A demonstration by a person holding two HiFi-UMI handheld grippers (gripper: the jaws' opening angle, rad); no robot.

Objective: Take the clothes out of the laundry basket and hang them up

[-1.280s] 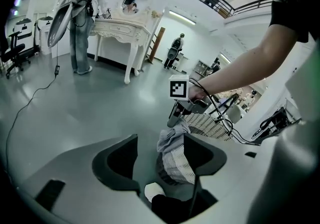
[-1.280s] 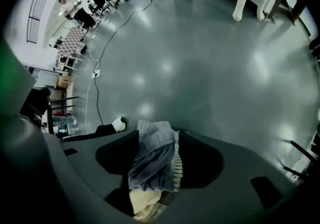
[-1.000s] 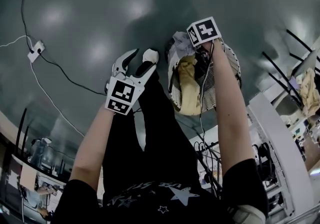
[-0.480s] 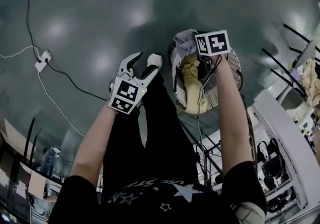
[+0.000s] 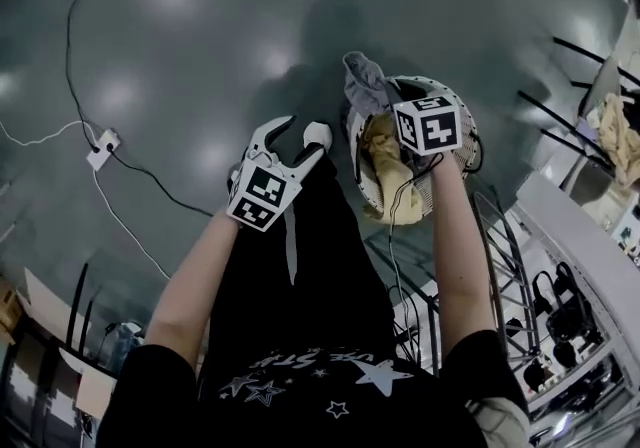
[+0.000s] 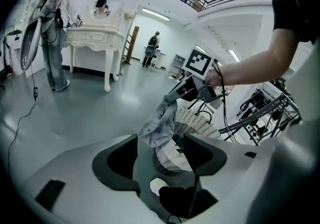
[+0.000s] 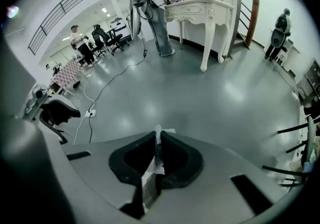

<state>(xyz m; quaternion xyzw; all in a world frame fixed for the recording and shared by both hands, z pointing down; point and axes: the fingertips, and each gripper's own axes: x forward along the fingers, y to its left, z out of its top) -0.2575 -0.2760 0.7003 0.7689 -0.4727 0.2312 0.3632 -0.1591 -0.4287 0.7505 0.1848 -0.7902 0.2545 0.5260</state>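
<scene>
Right claw [image 7: 157, 150], jaws just closed tight on the crumpled grey cloth garment [image 5: 365, 86] above the round white mesh laundry basket [image 5: 428, 198], left claw [image 5: 300, 128] gaping empty beside the basket: it's the lift-out, and next it must clear the rim.

Head view steeply down; basket [image 5: 425, 201] also in left gripper view

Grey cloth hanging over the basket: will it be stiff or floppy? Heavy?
Probably floppy: the grey cloth hangs in loose folds from one pinched edge. Likely light, since a small pinch holds it. It might snag on the basket rim.
</scene>
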